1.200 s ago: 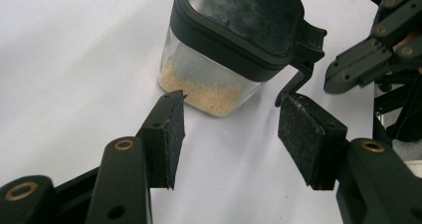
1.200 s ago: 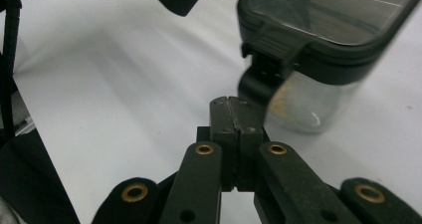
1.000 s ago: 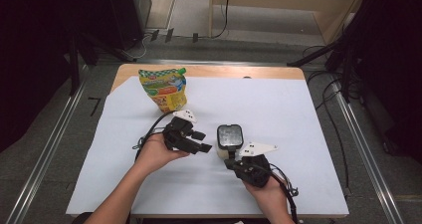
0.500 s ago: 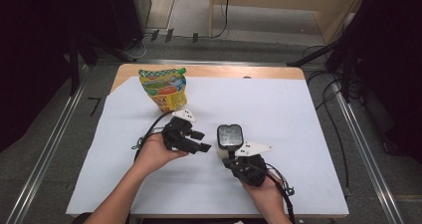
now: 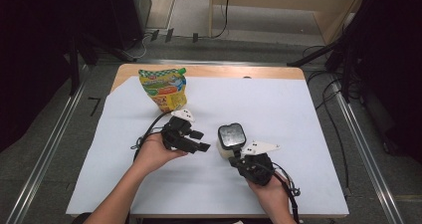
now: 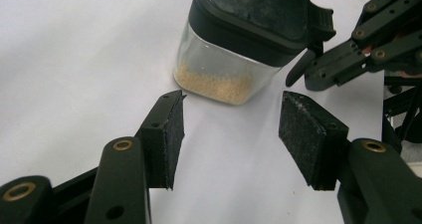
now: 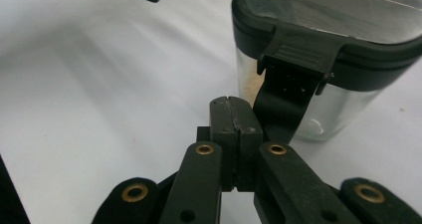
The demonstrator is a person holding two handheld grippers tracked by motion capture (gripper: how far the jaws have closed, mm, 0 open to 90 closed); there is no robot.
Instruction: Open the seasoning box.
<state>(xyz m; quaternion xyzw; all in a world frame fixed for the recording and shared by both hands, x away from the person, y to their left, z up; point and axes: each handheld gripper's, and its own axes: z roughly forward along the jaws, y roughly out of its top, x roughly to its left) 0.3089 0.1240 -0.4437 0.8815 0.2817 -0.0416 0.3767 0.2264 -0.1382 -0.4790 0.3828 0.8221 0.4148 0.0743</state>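
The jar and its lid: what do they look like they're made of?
Jar: clear, glossy wall, plastic or glass, can't tell which; the tan grains inside show through. Lid: black, matte, likely moulded plastic, given its ribbed latch tab.

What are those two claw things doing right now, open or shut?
Left gripper: open, holding nothing, jaws aimed at the clear jar.
Right gripper: shut, pads pressed together with nothing between them, beside the jar's lid latch.
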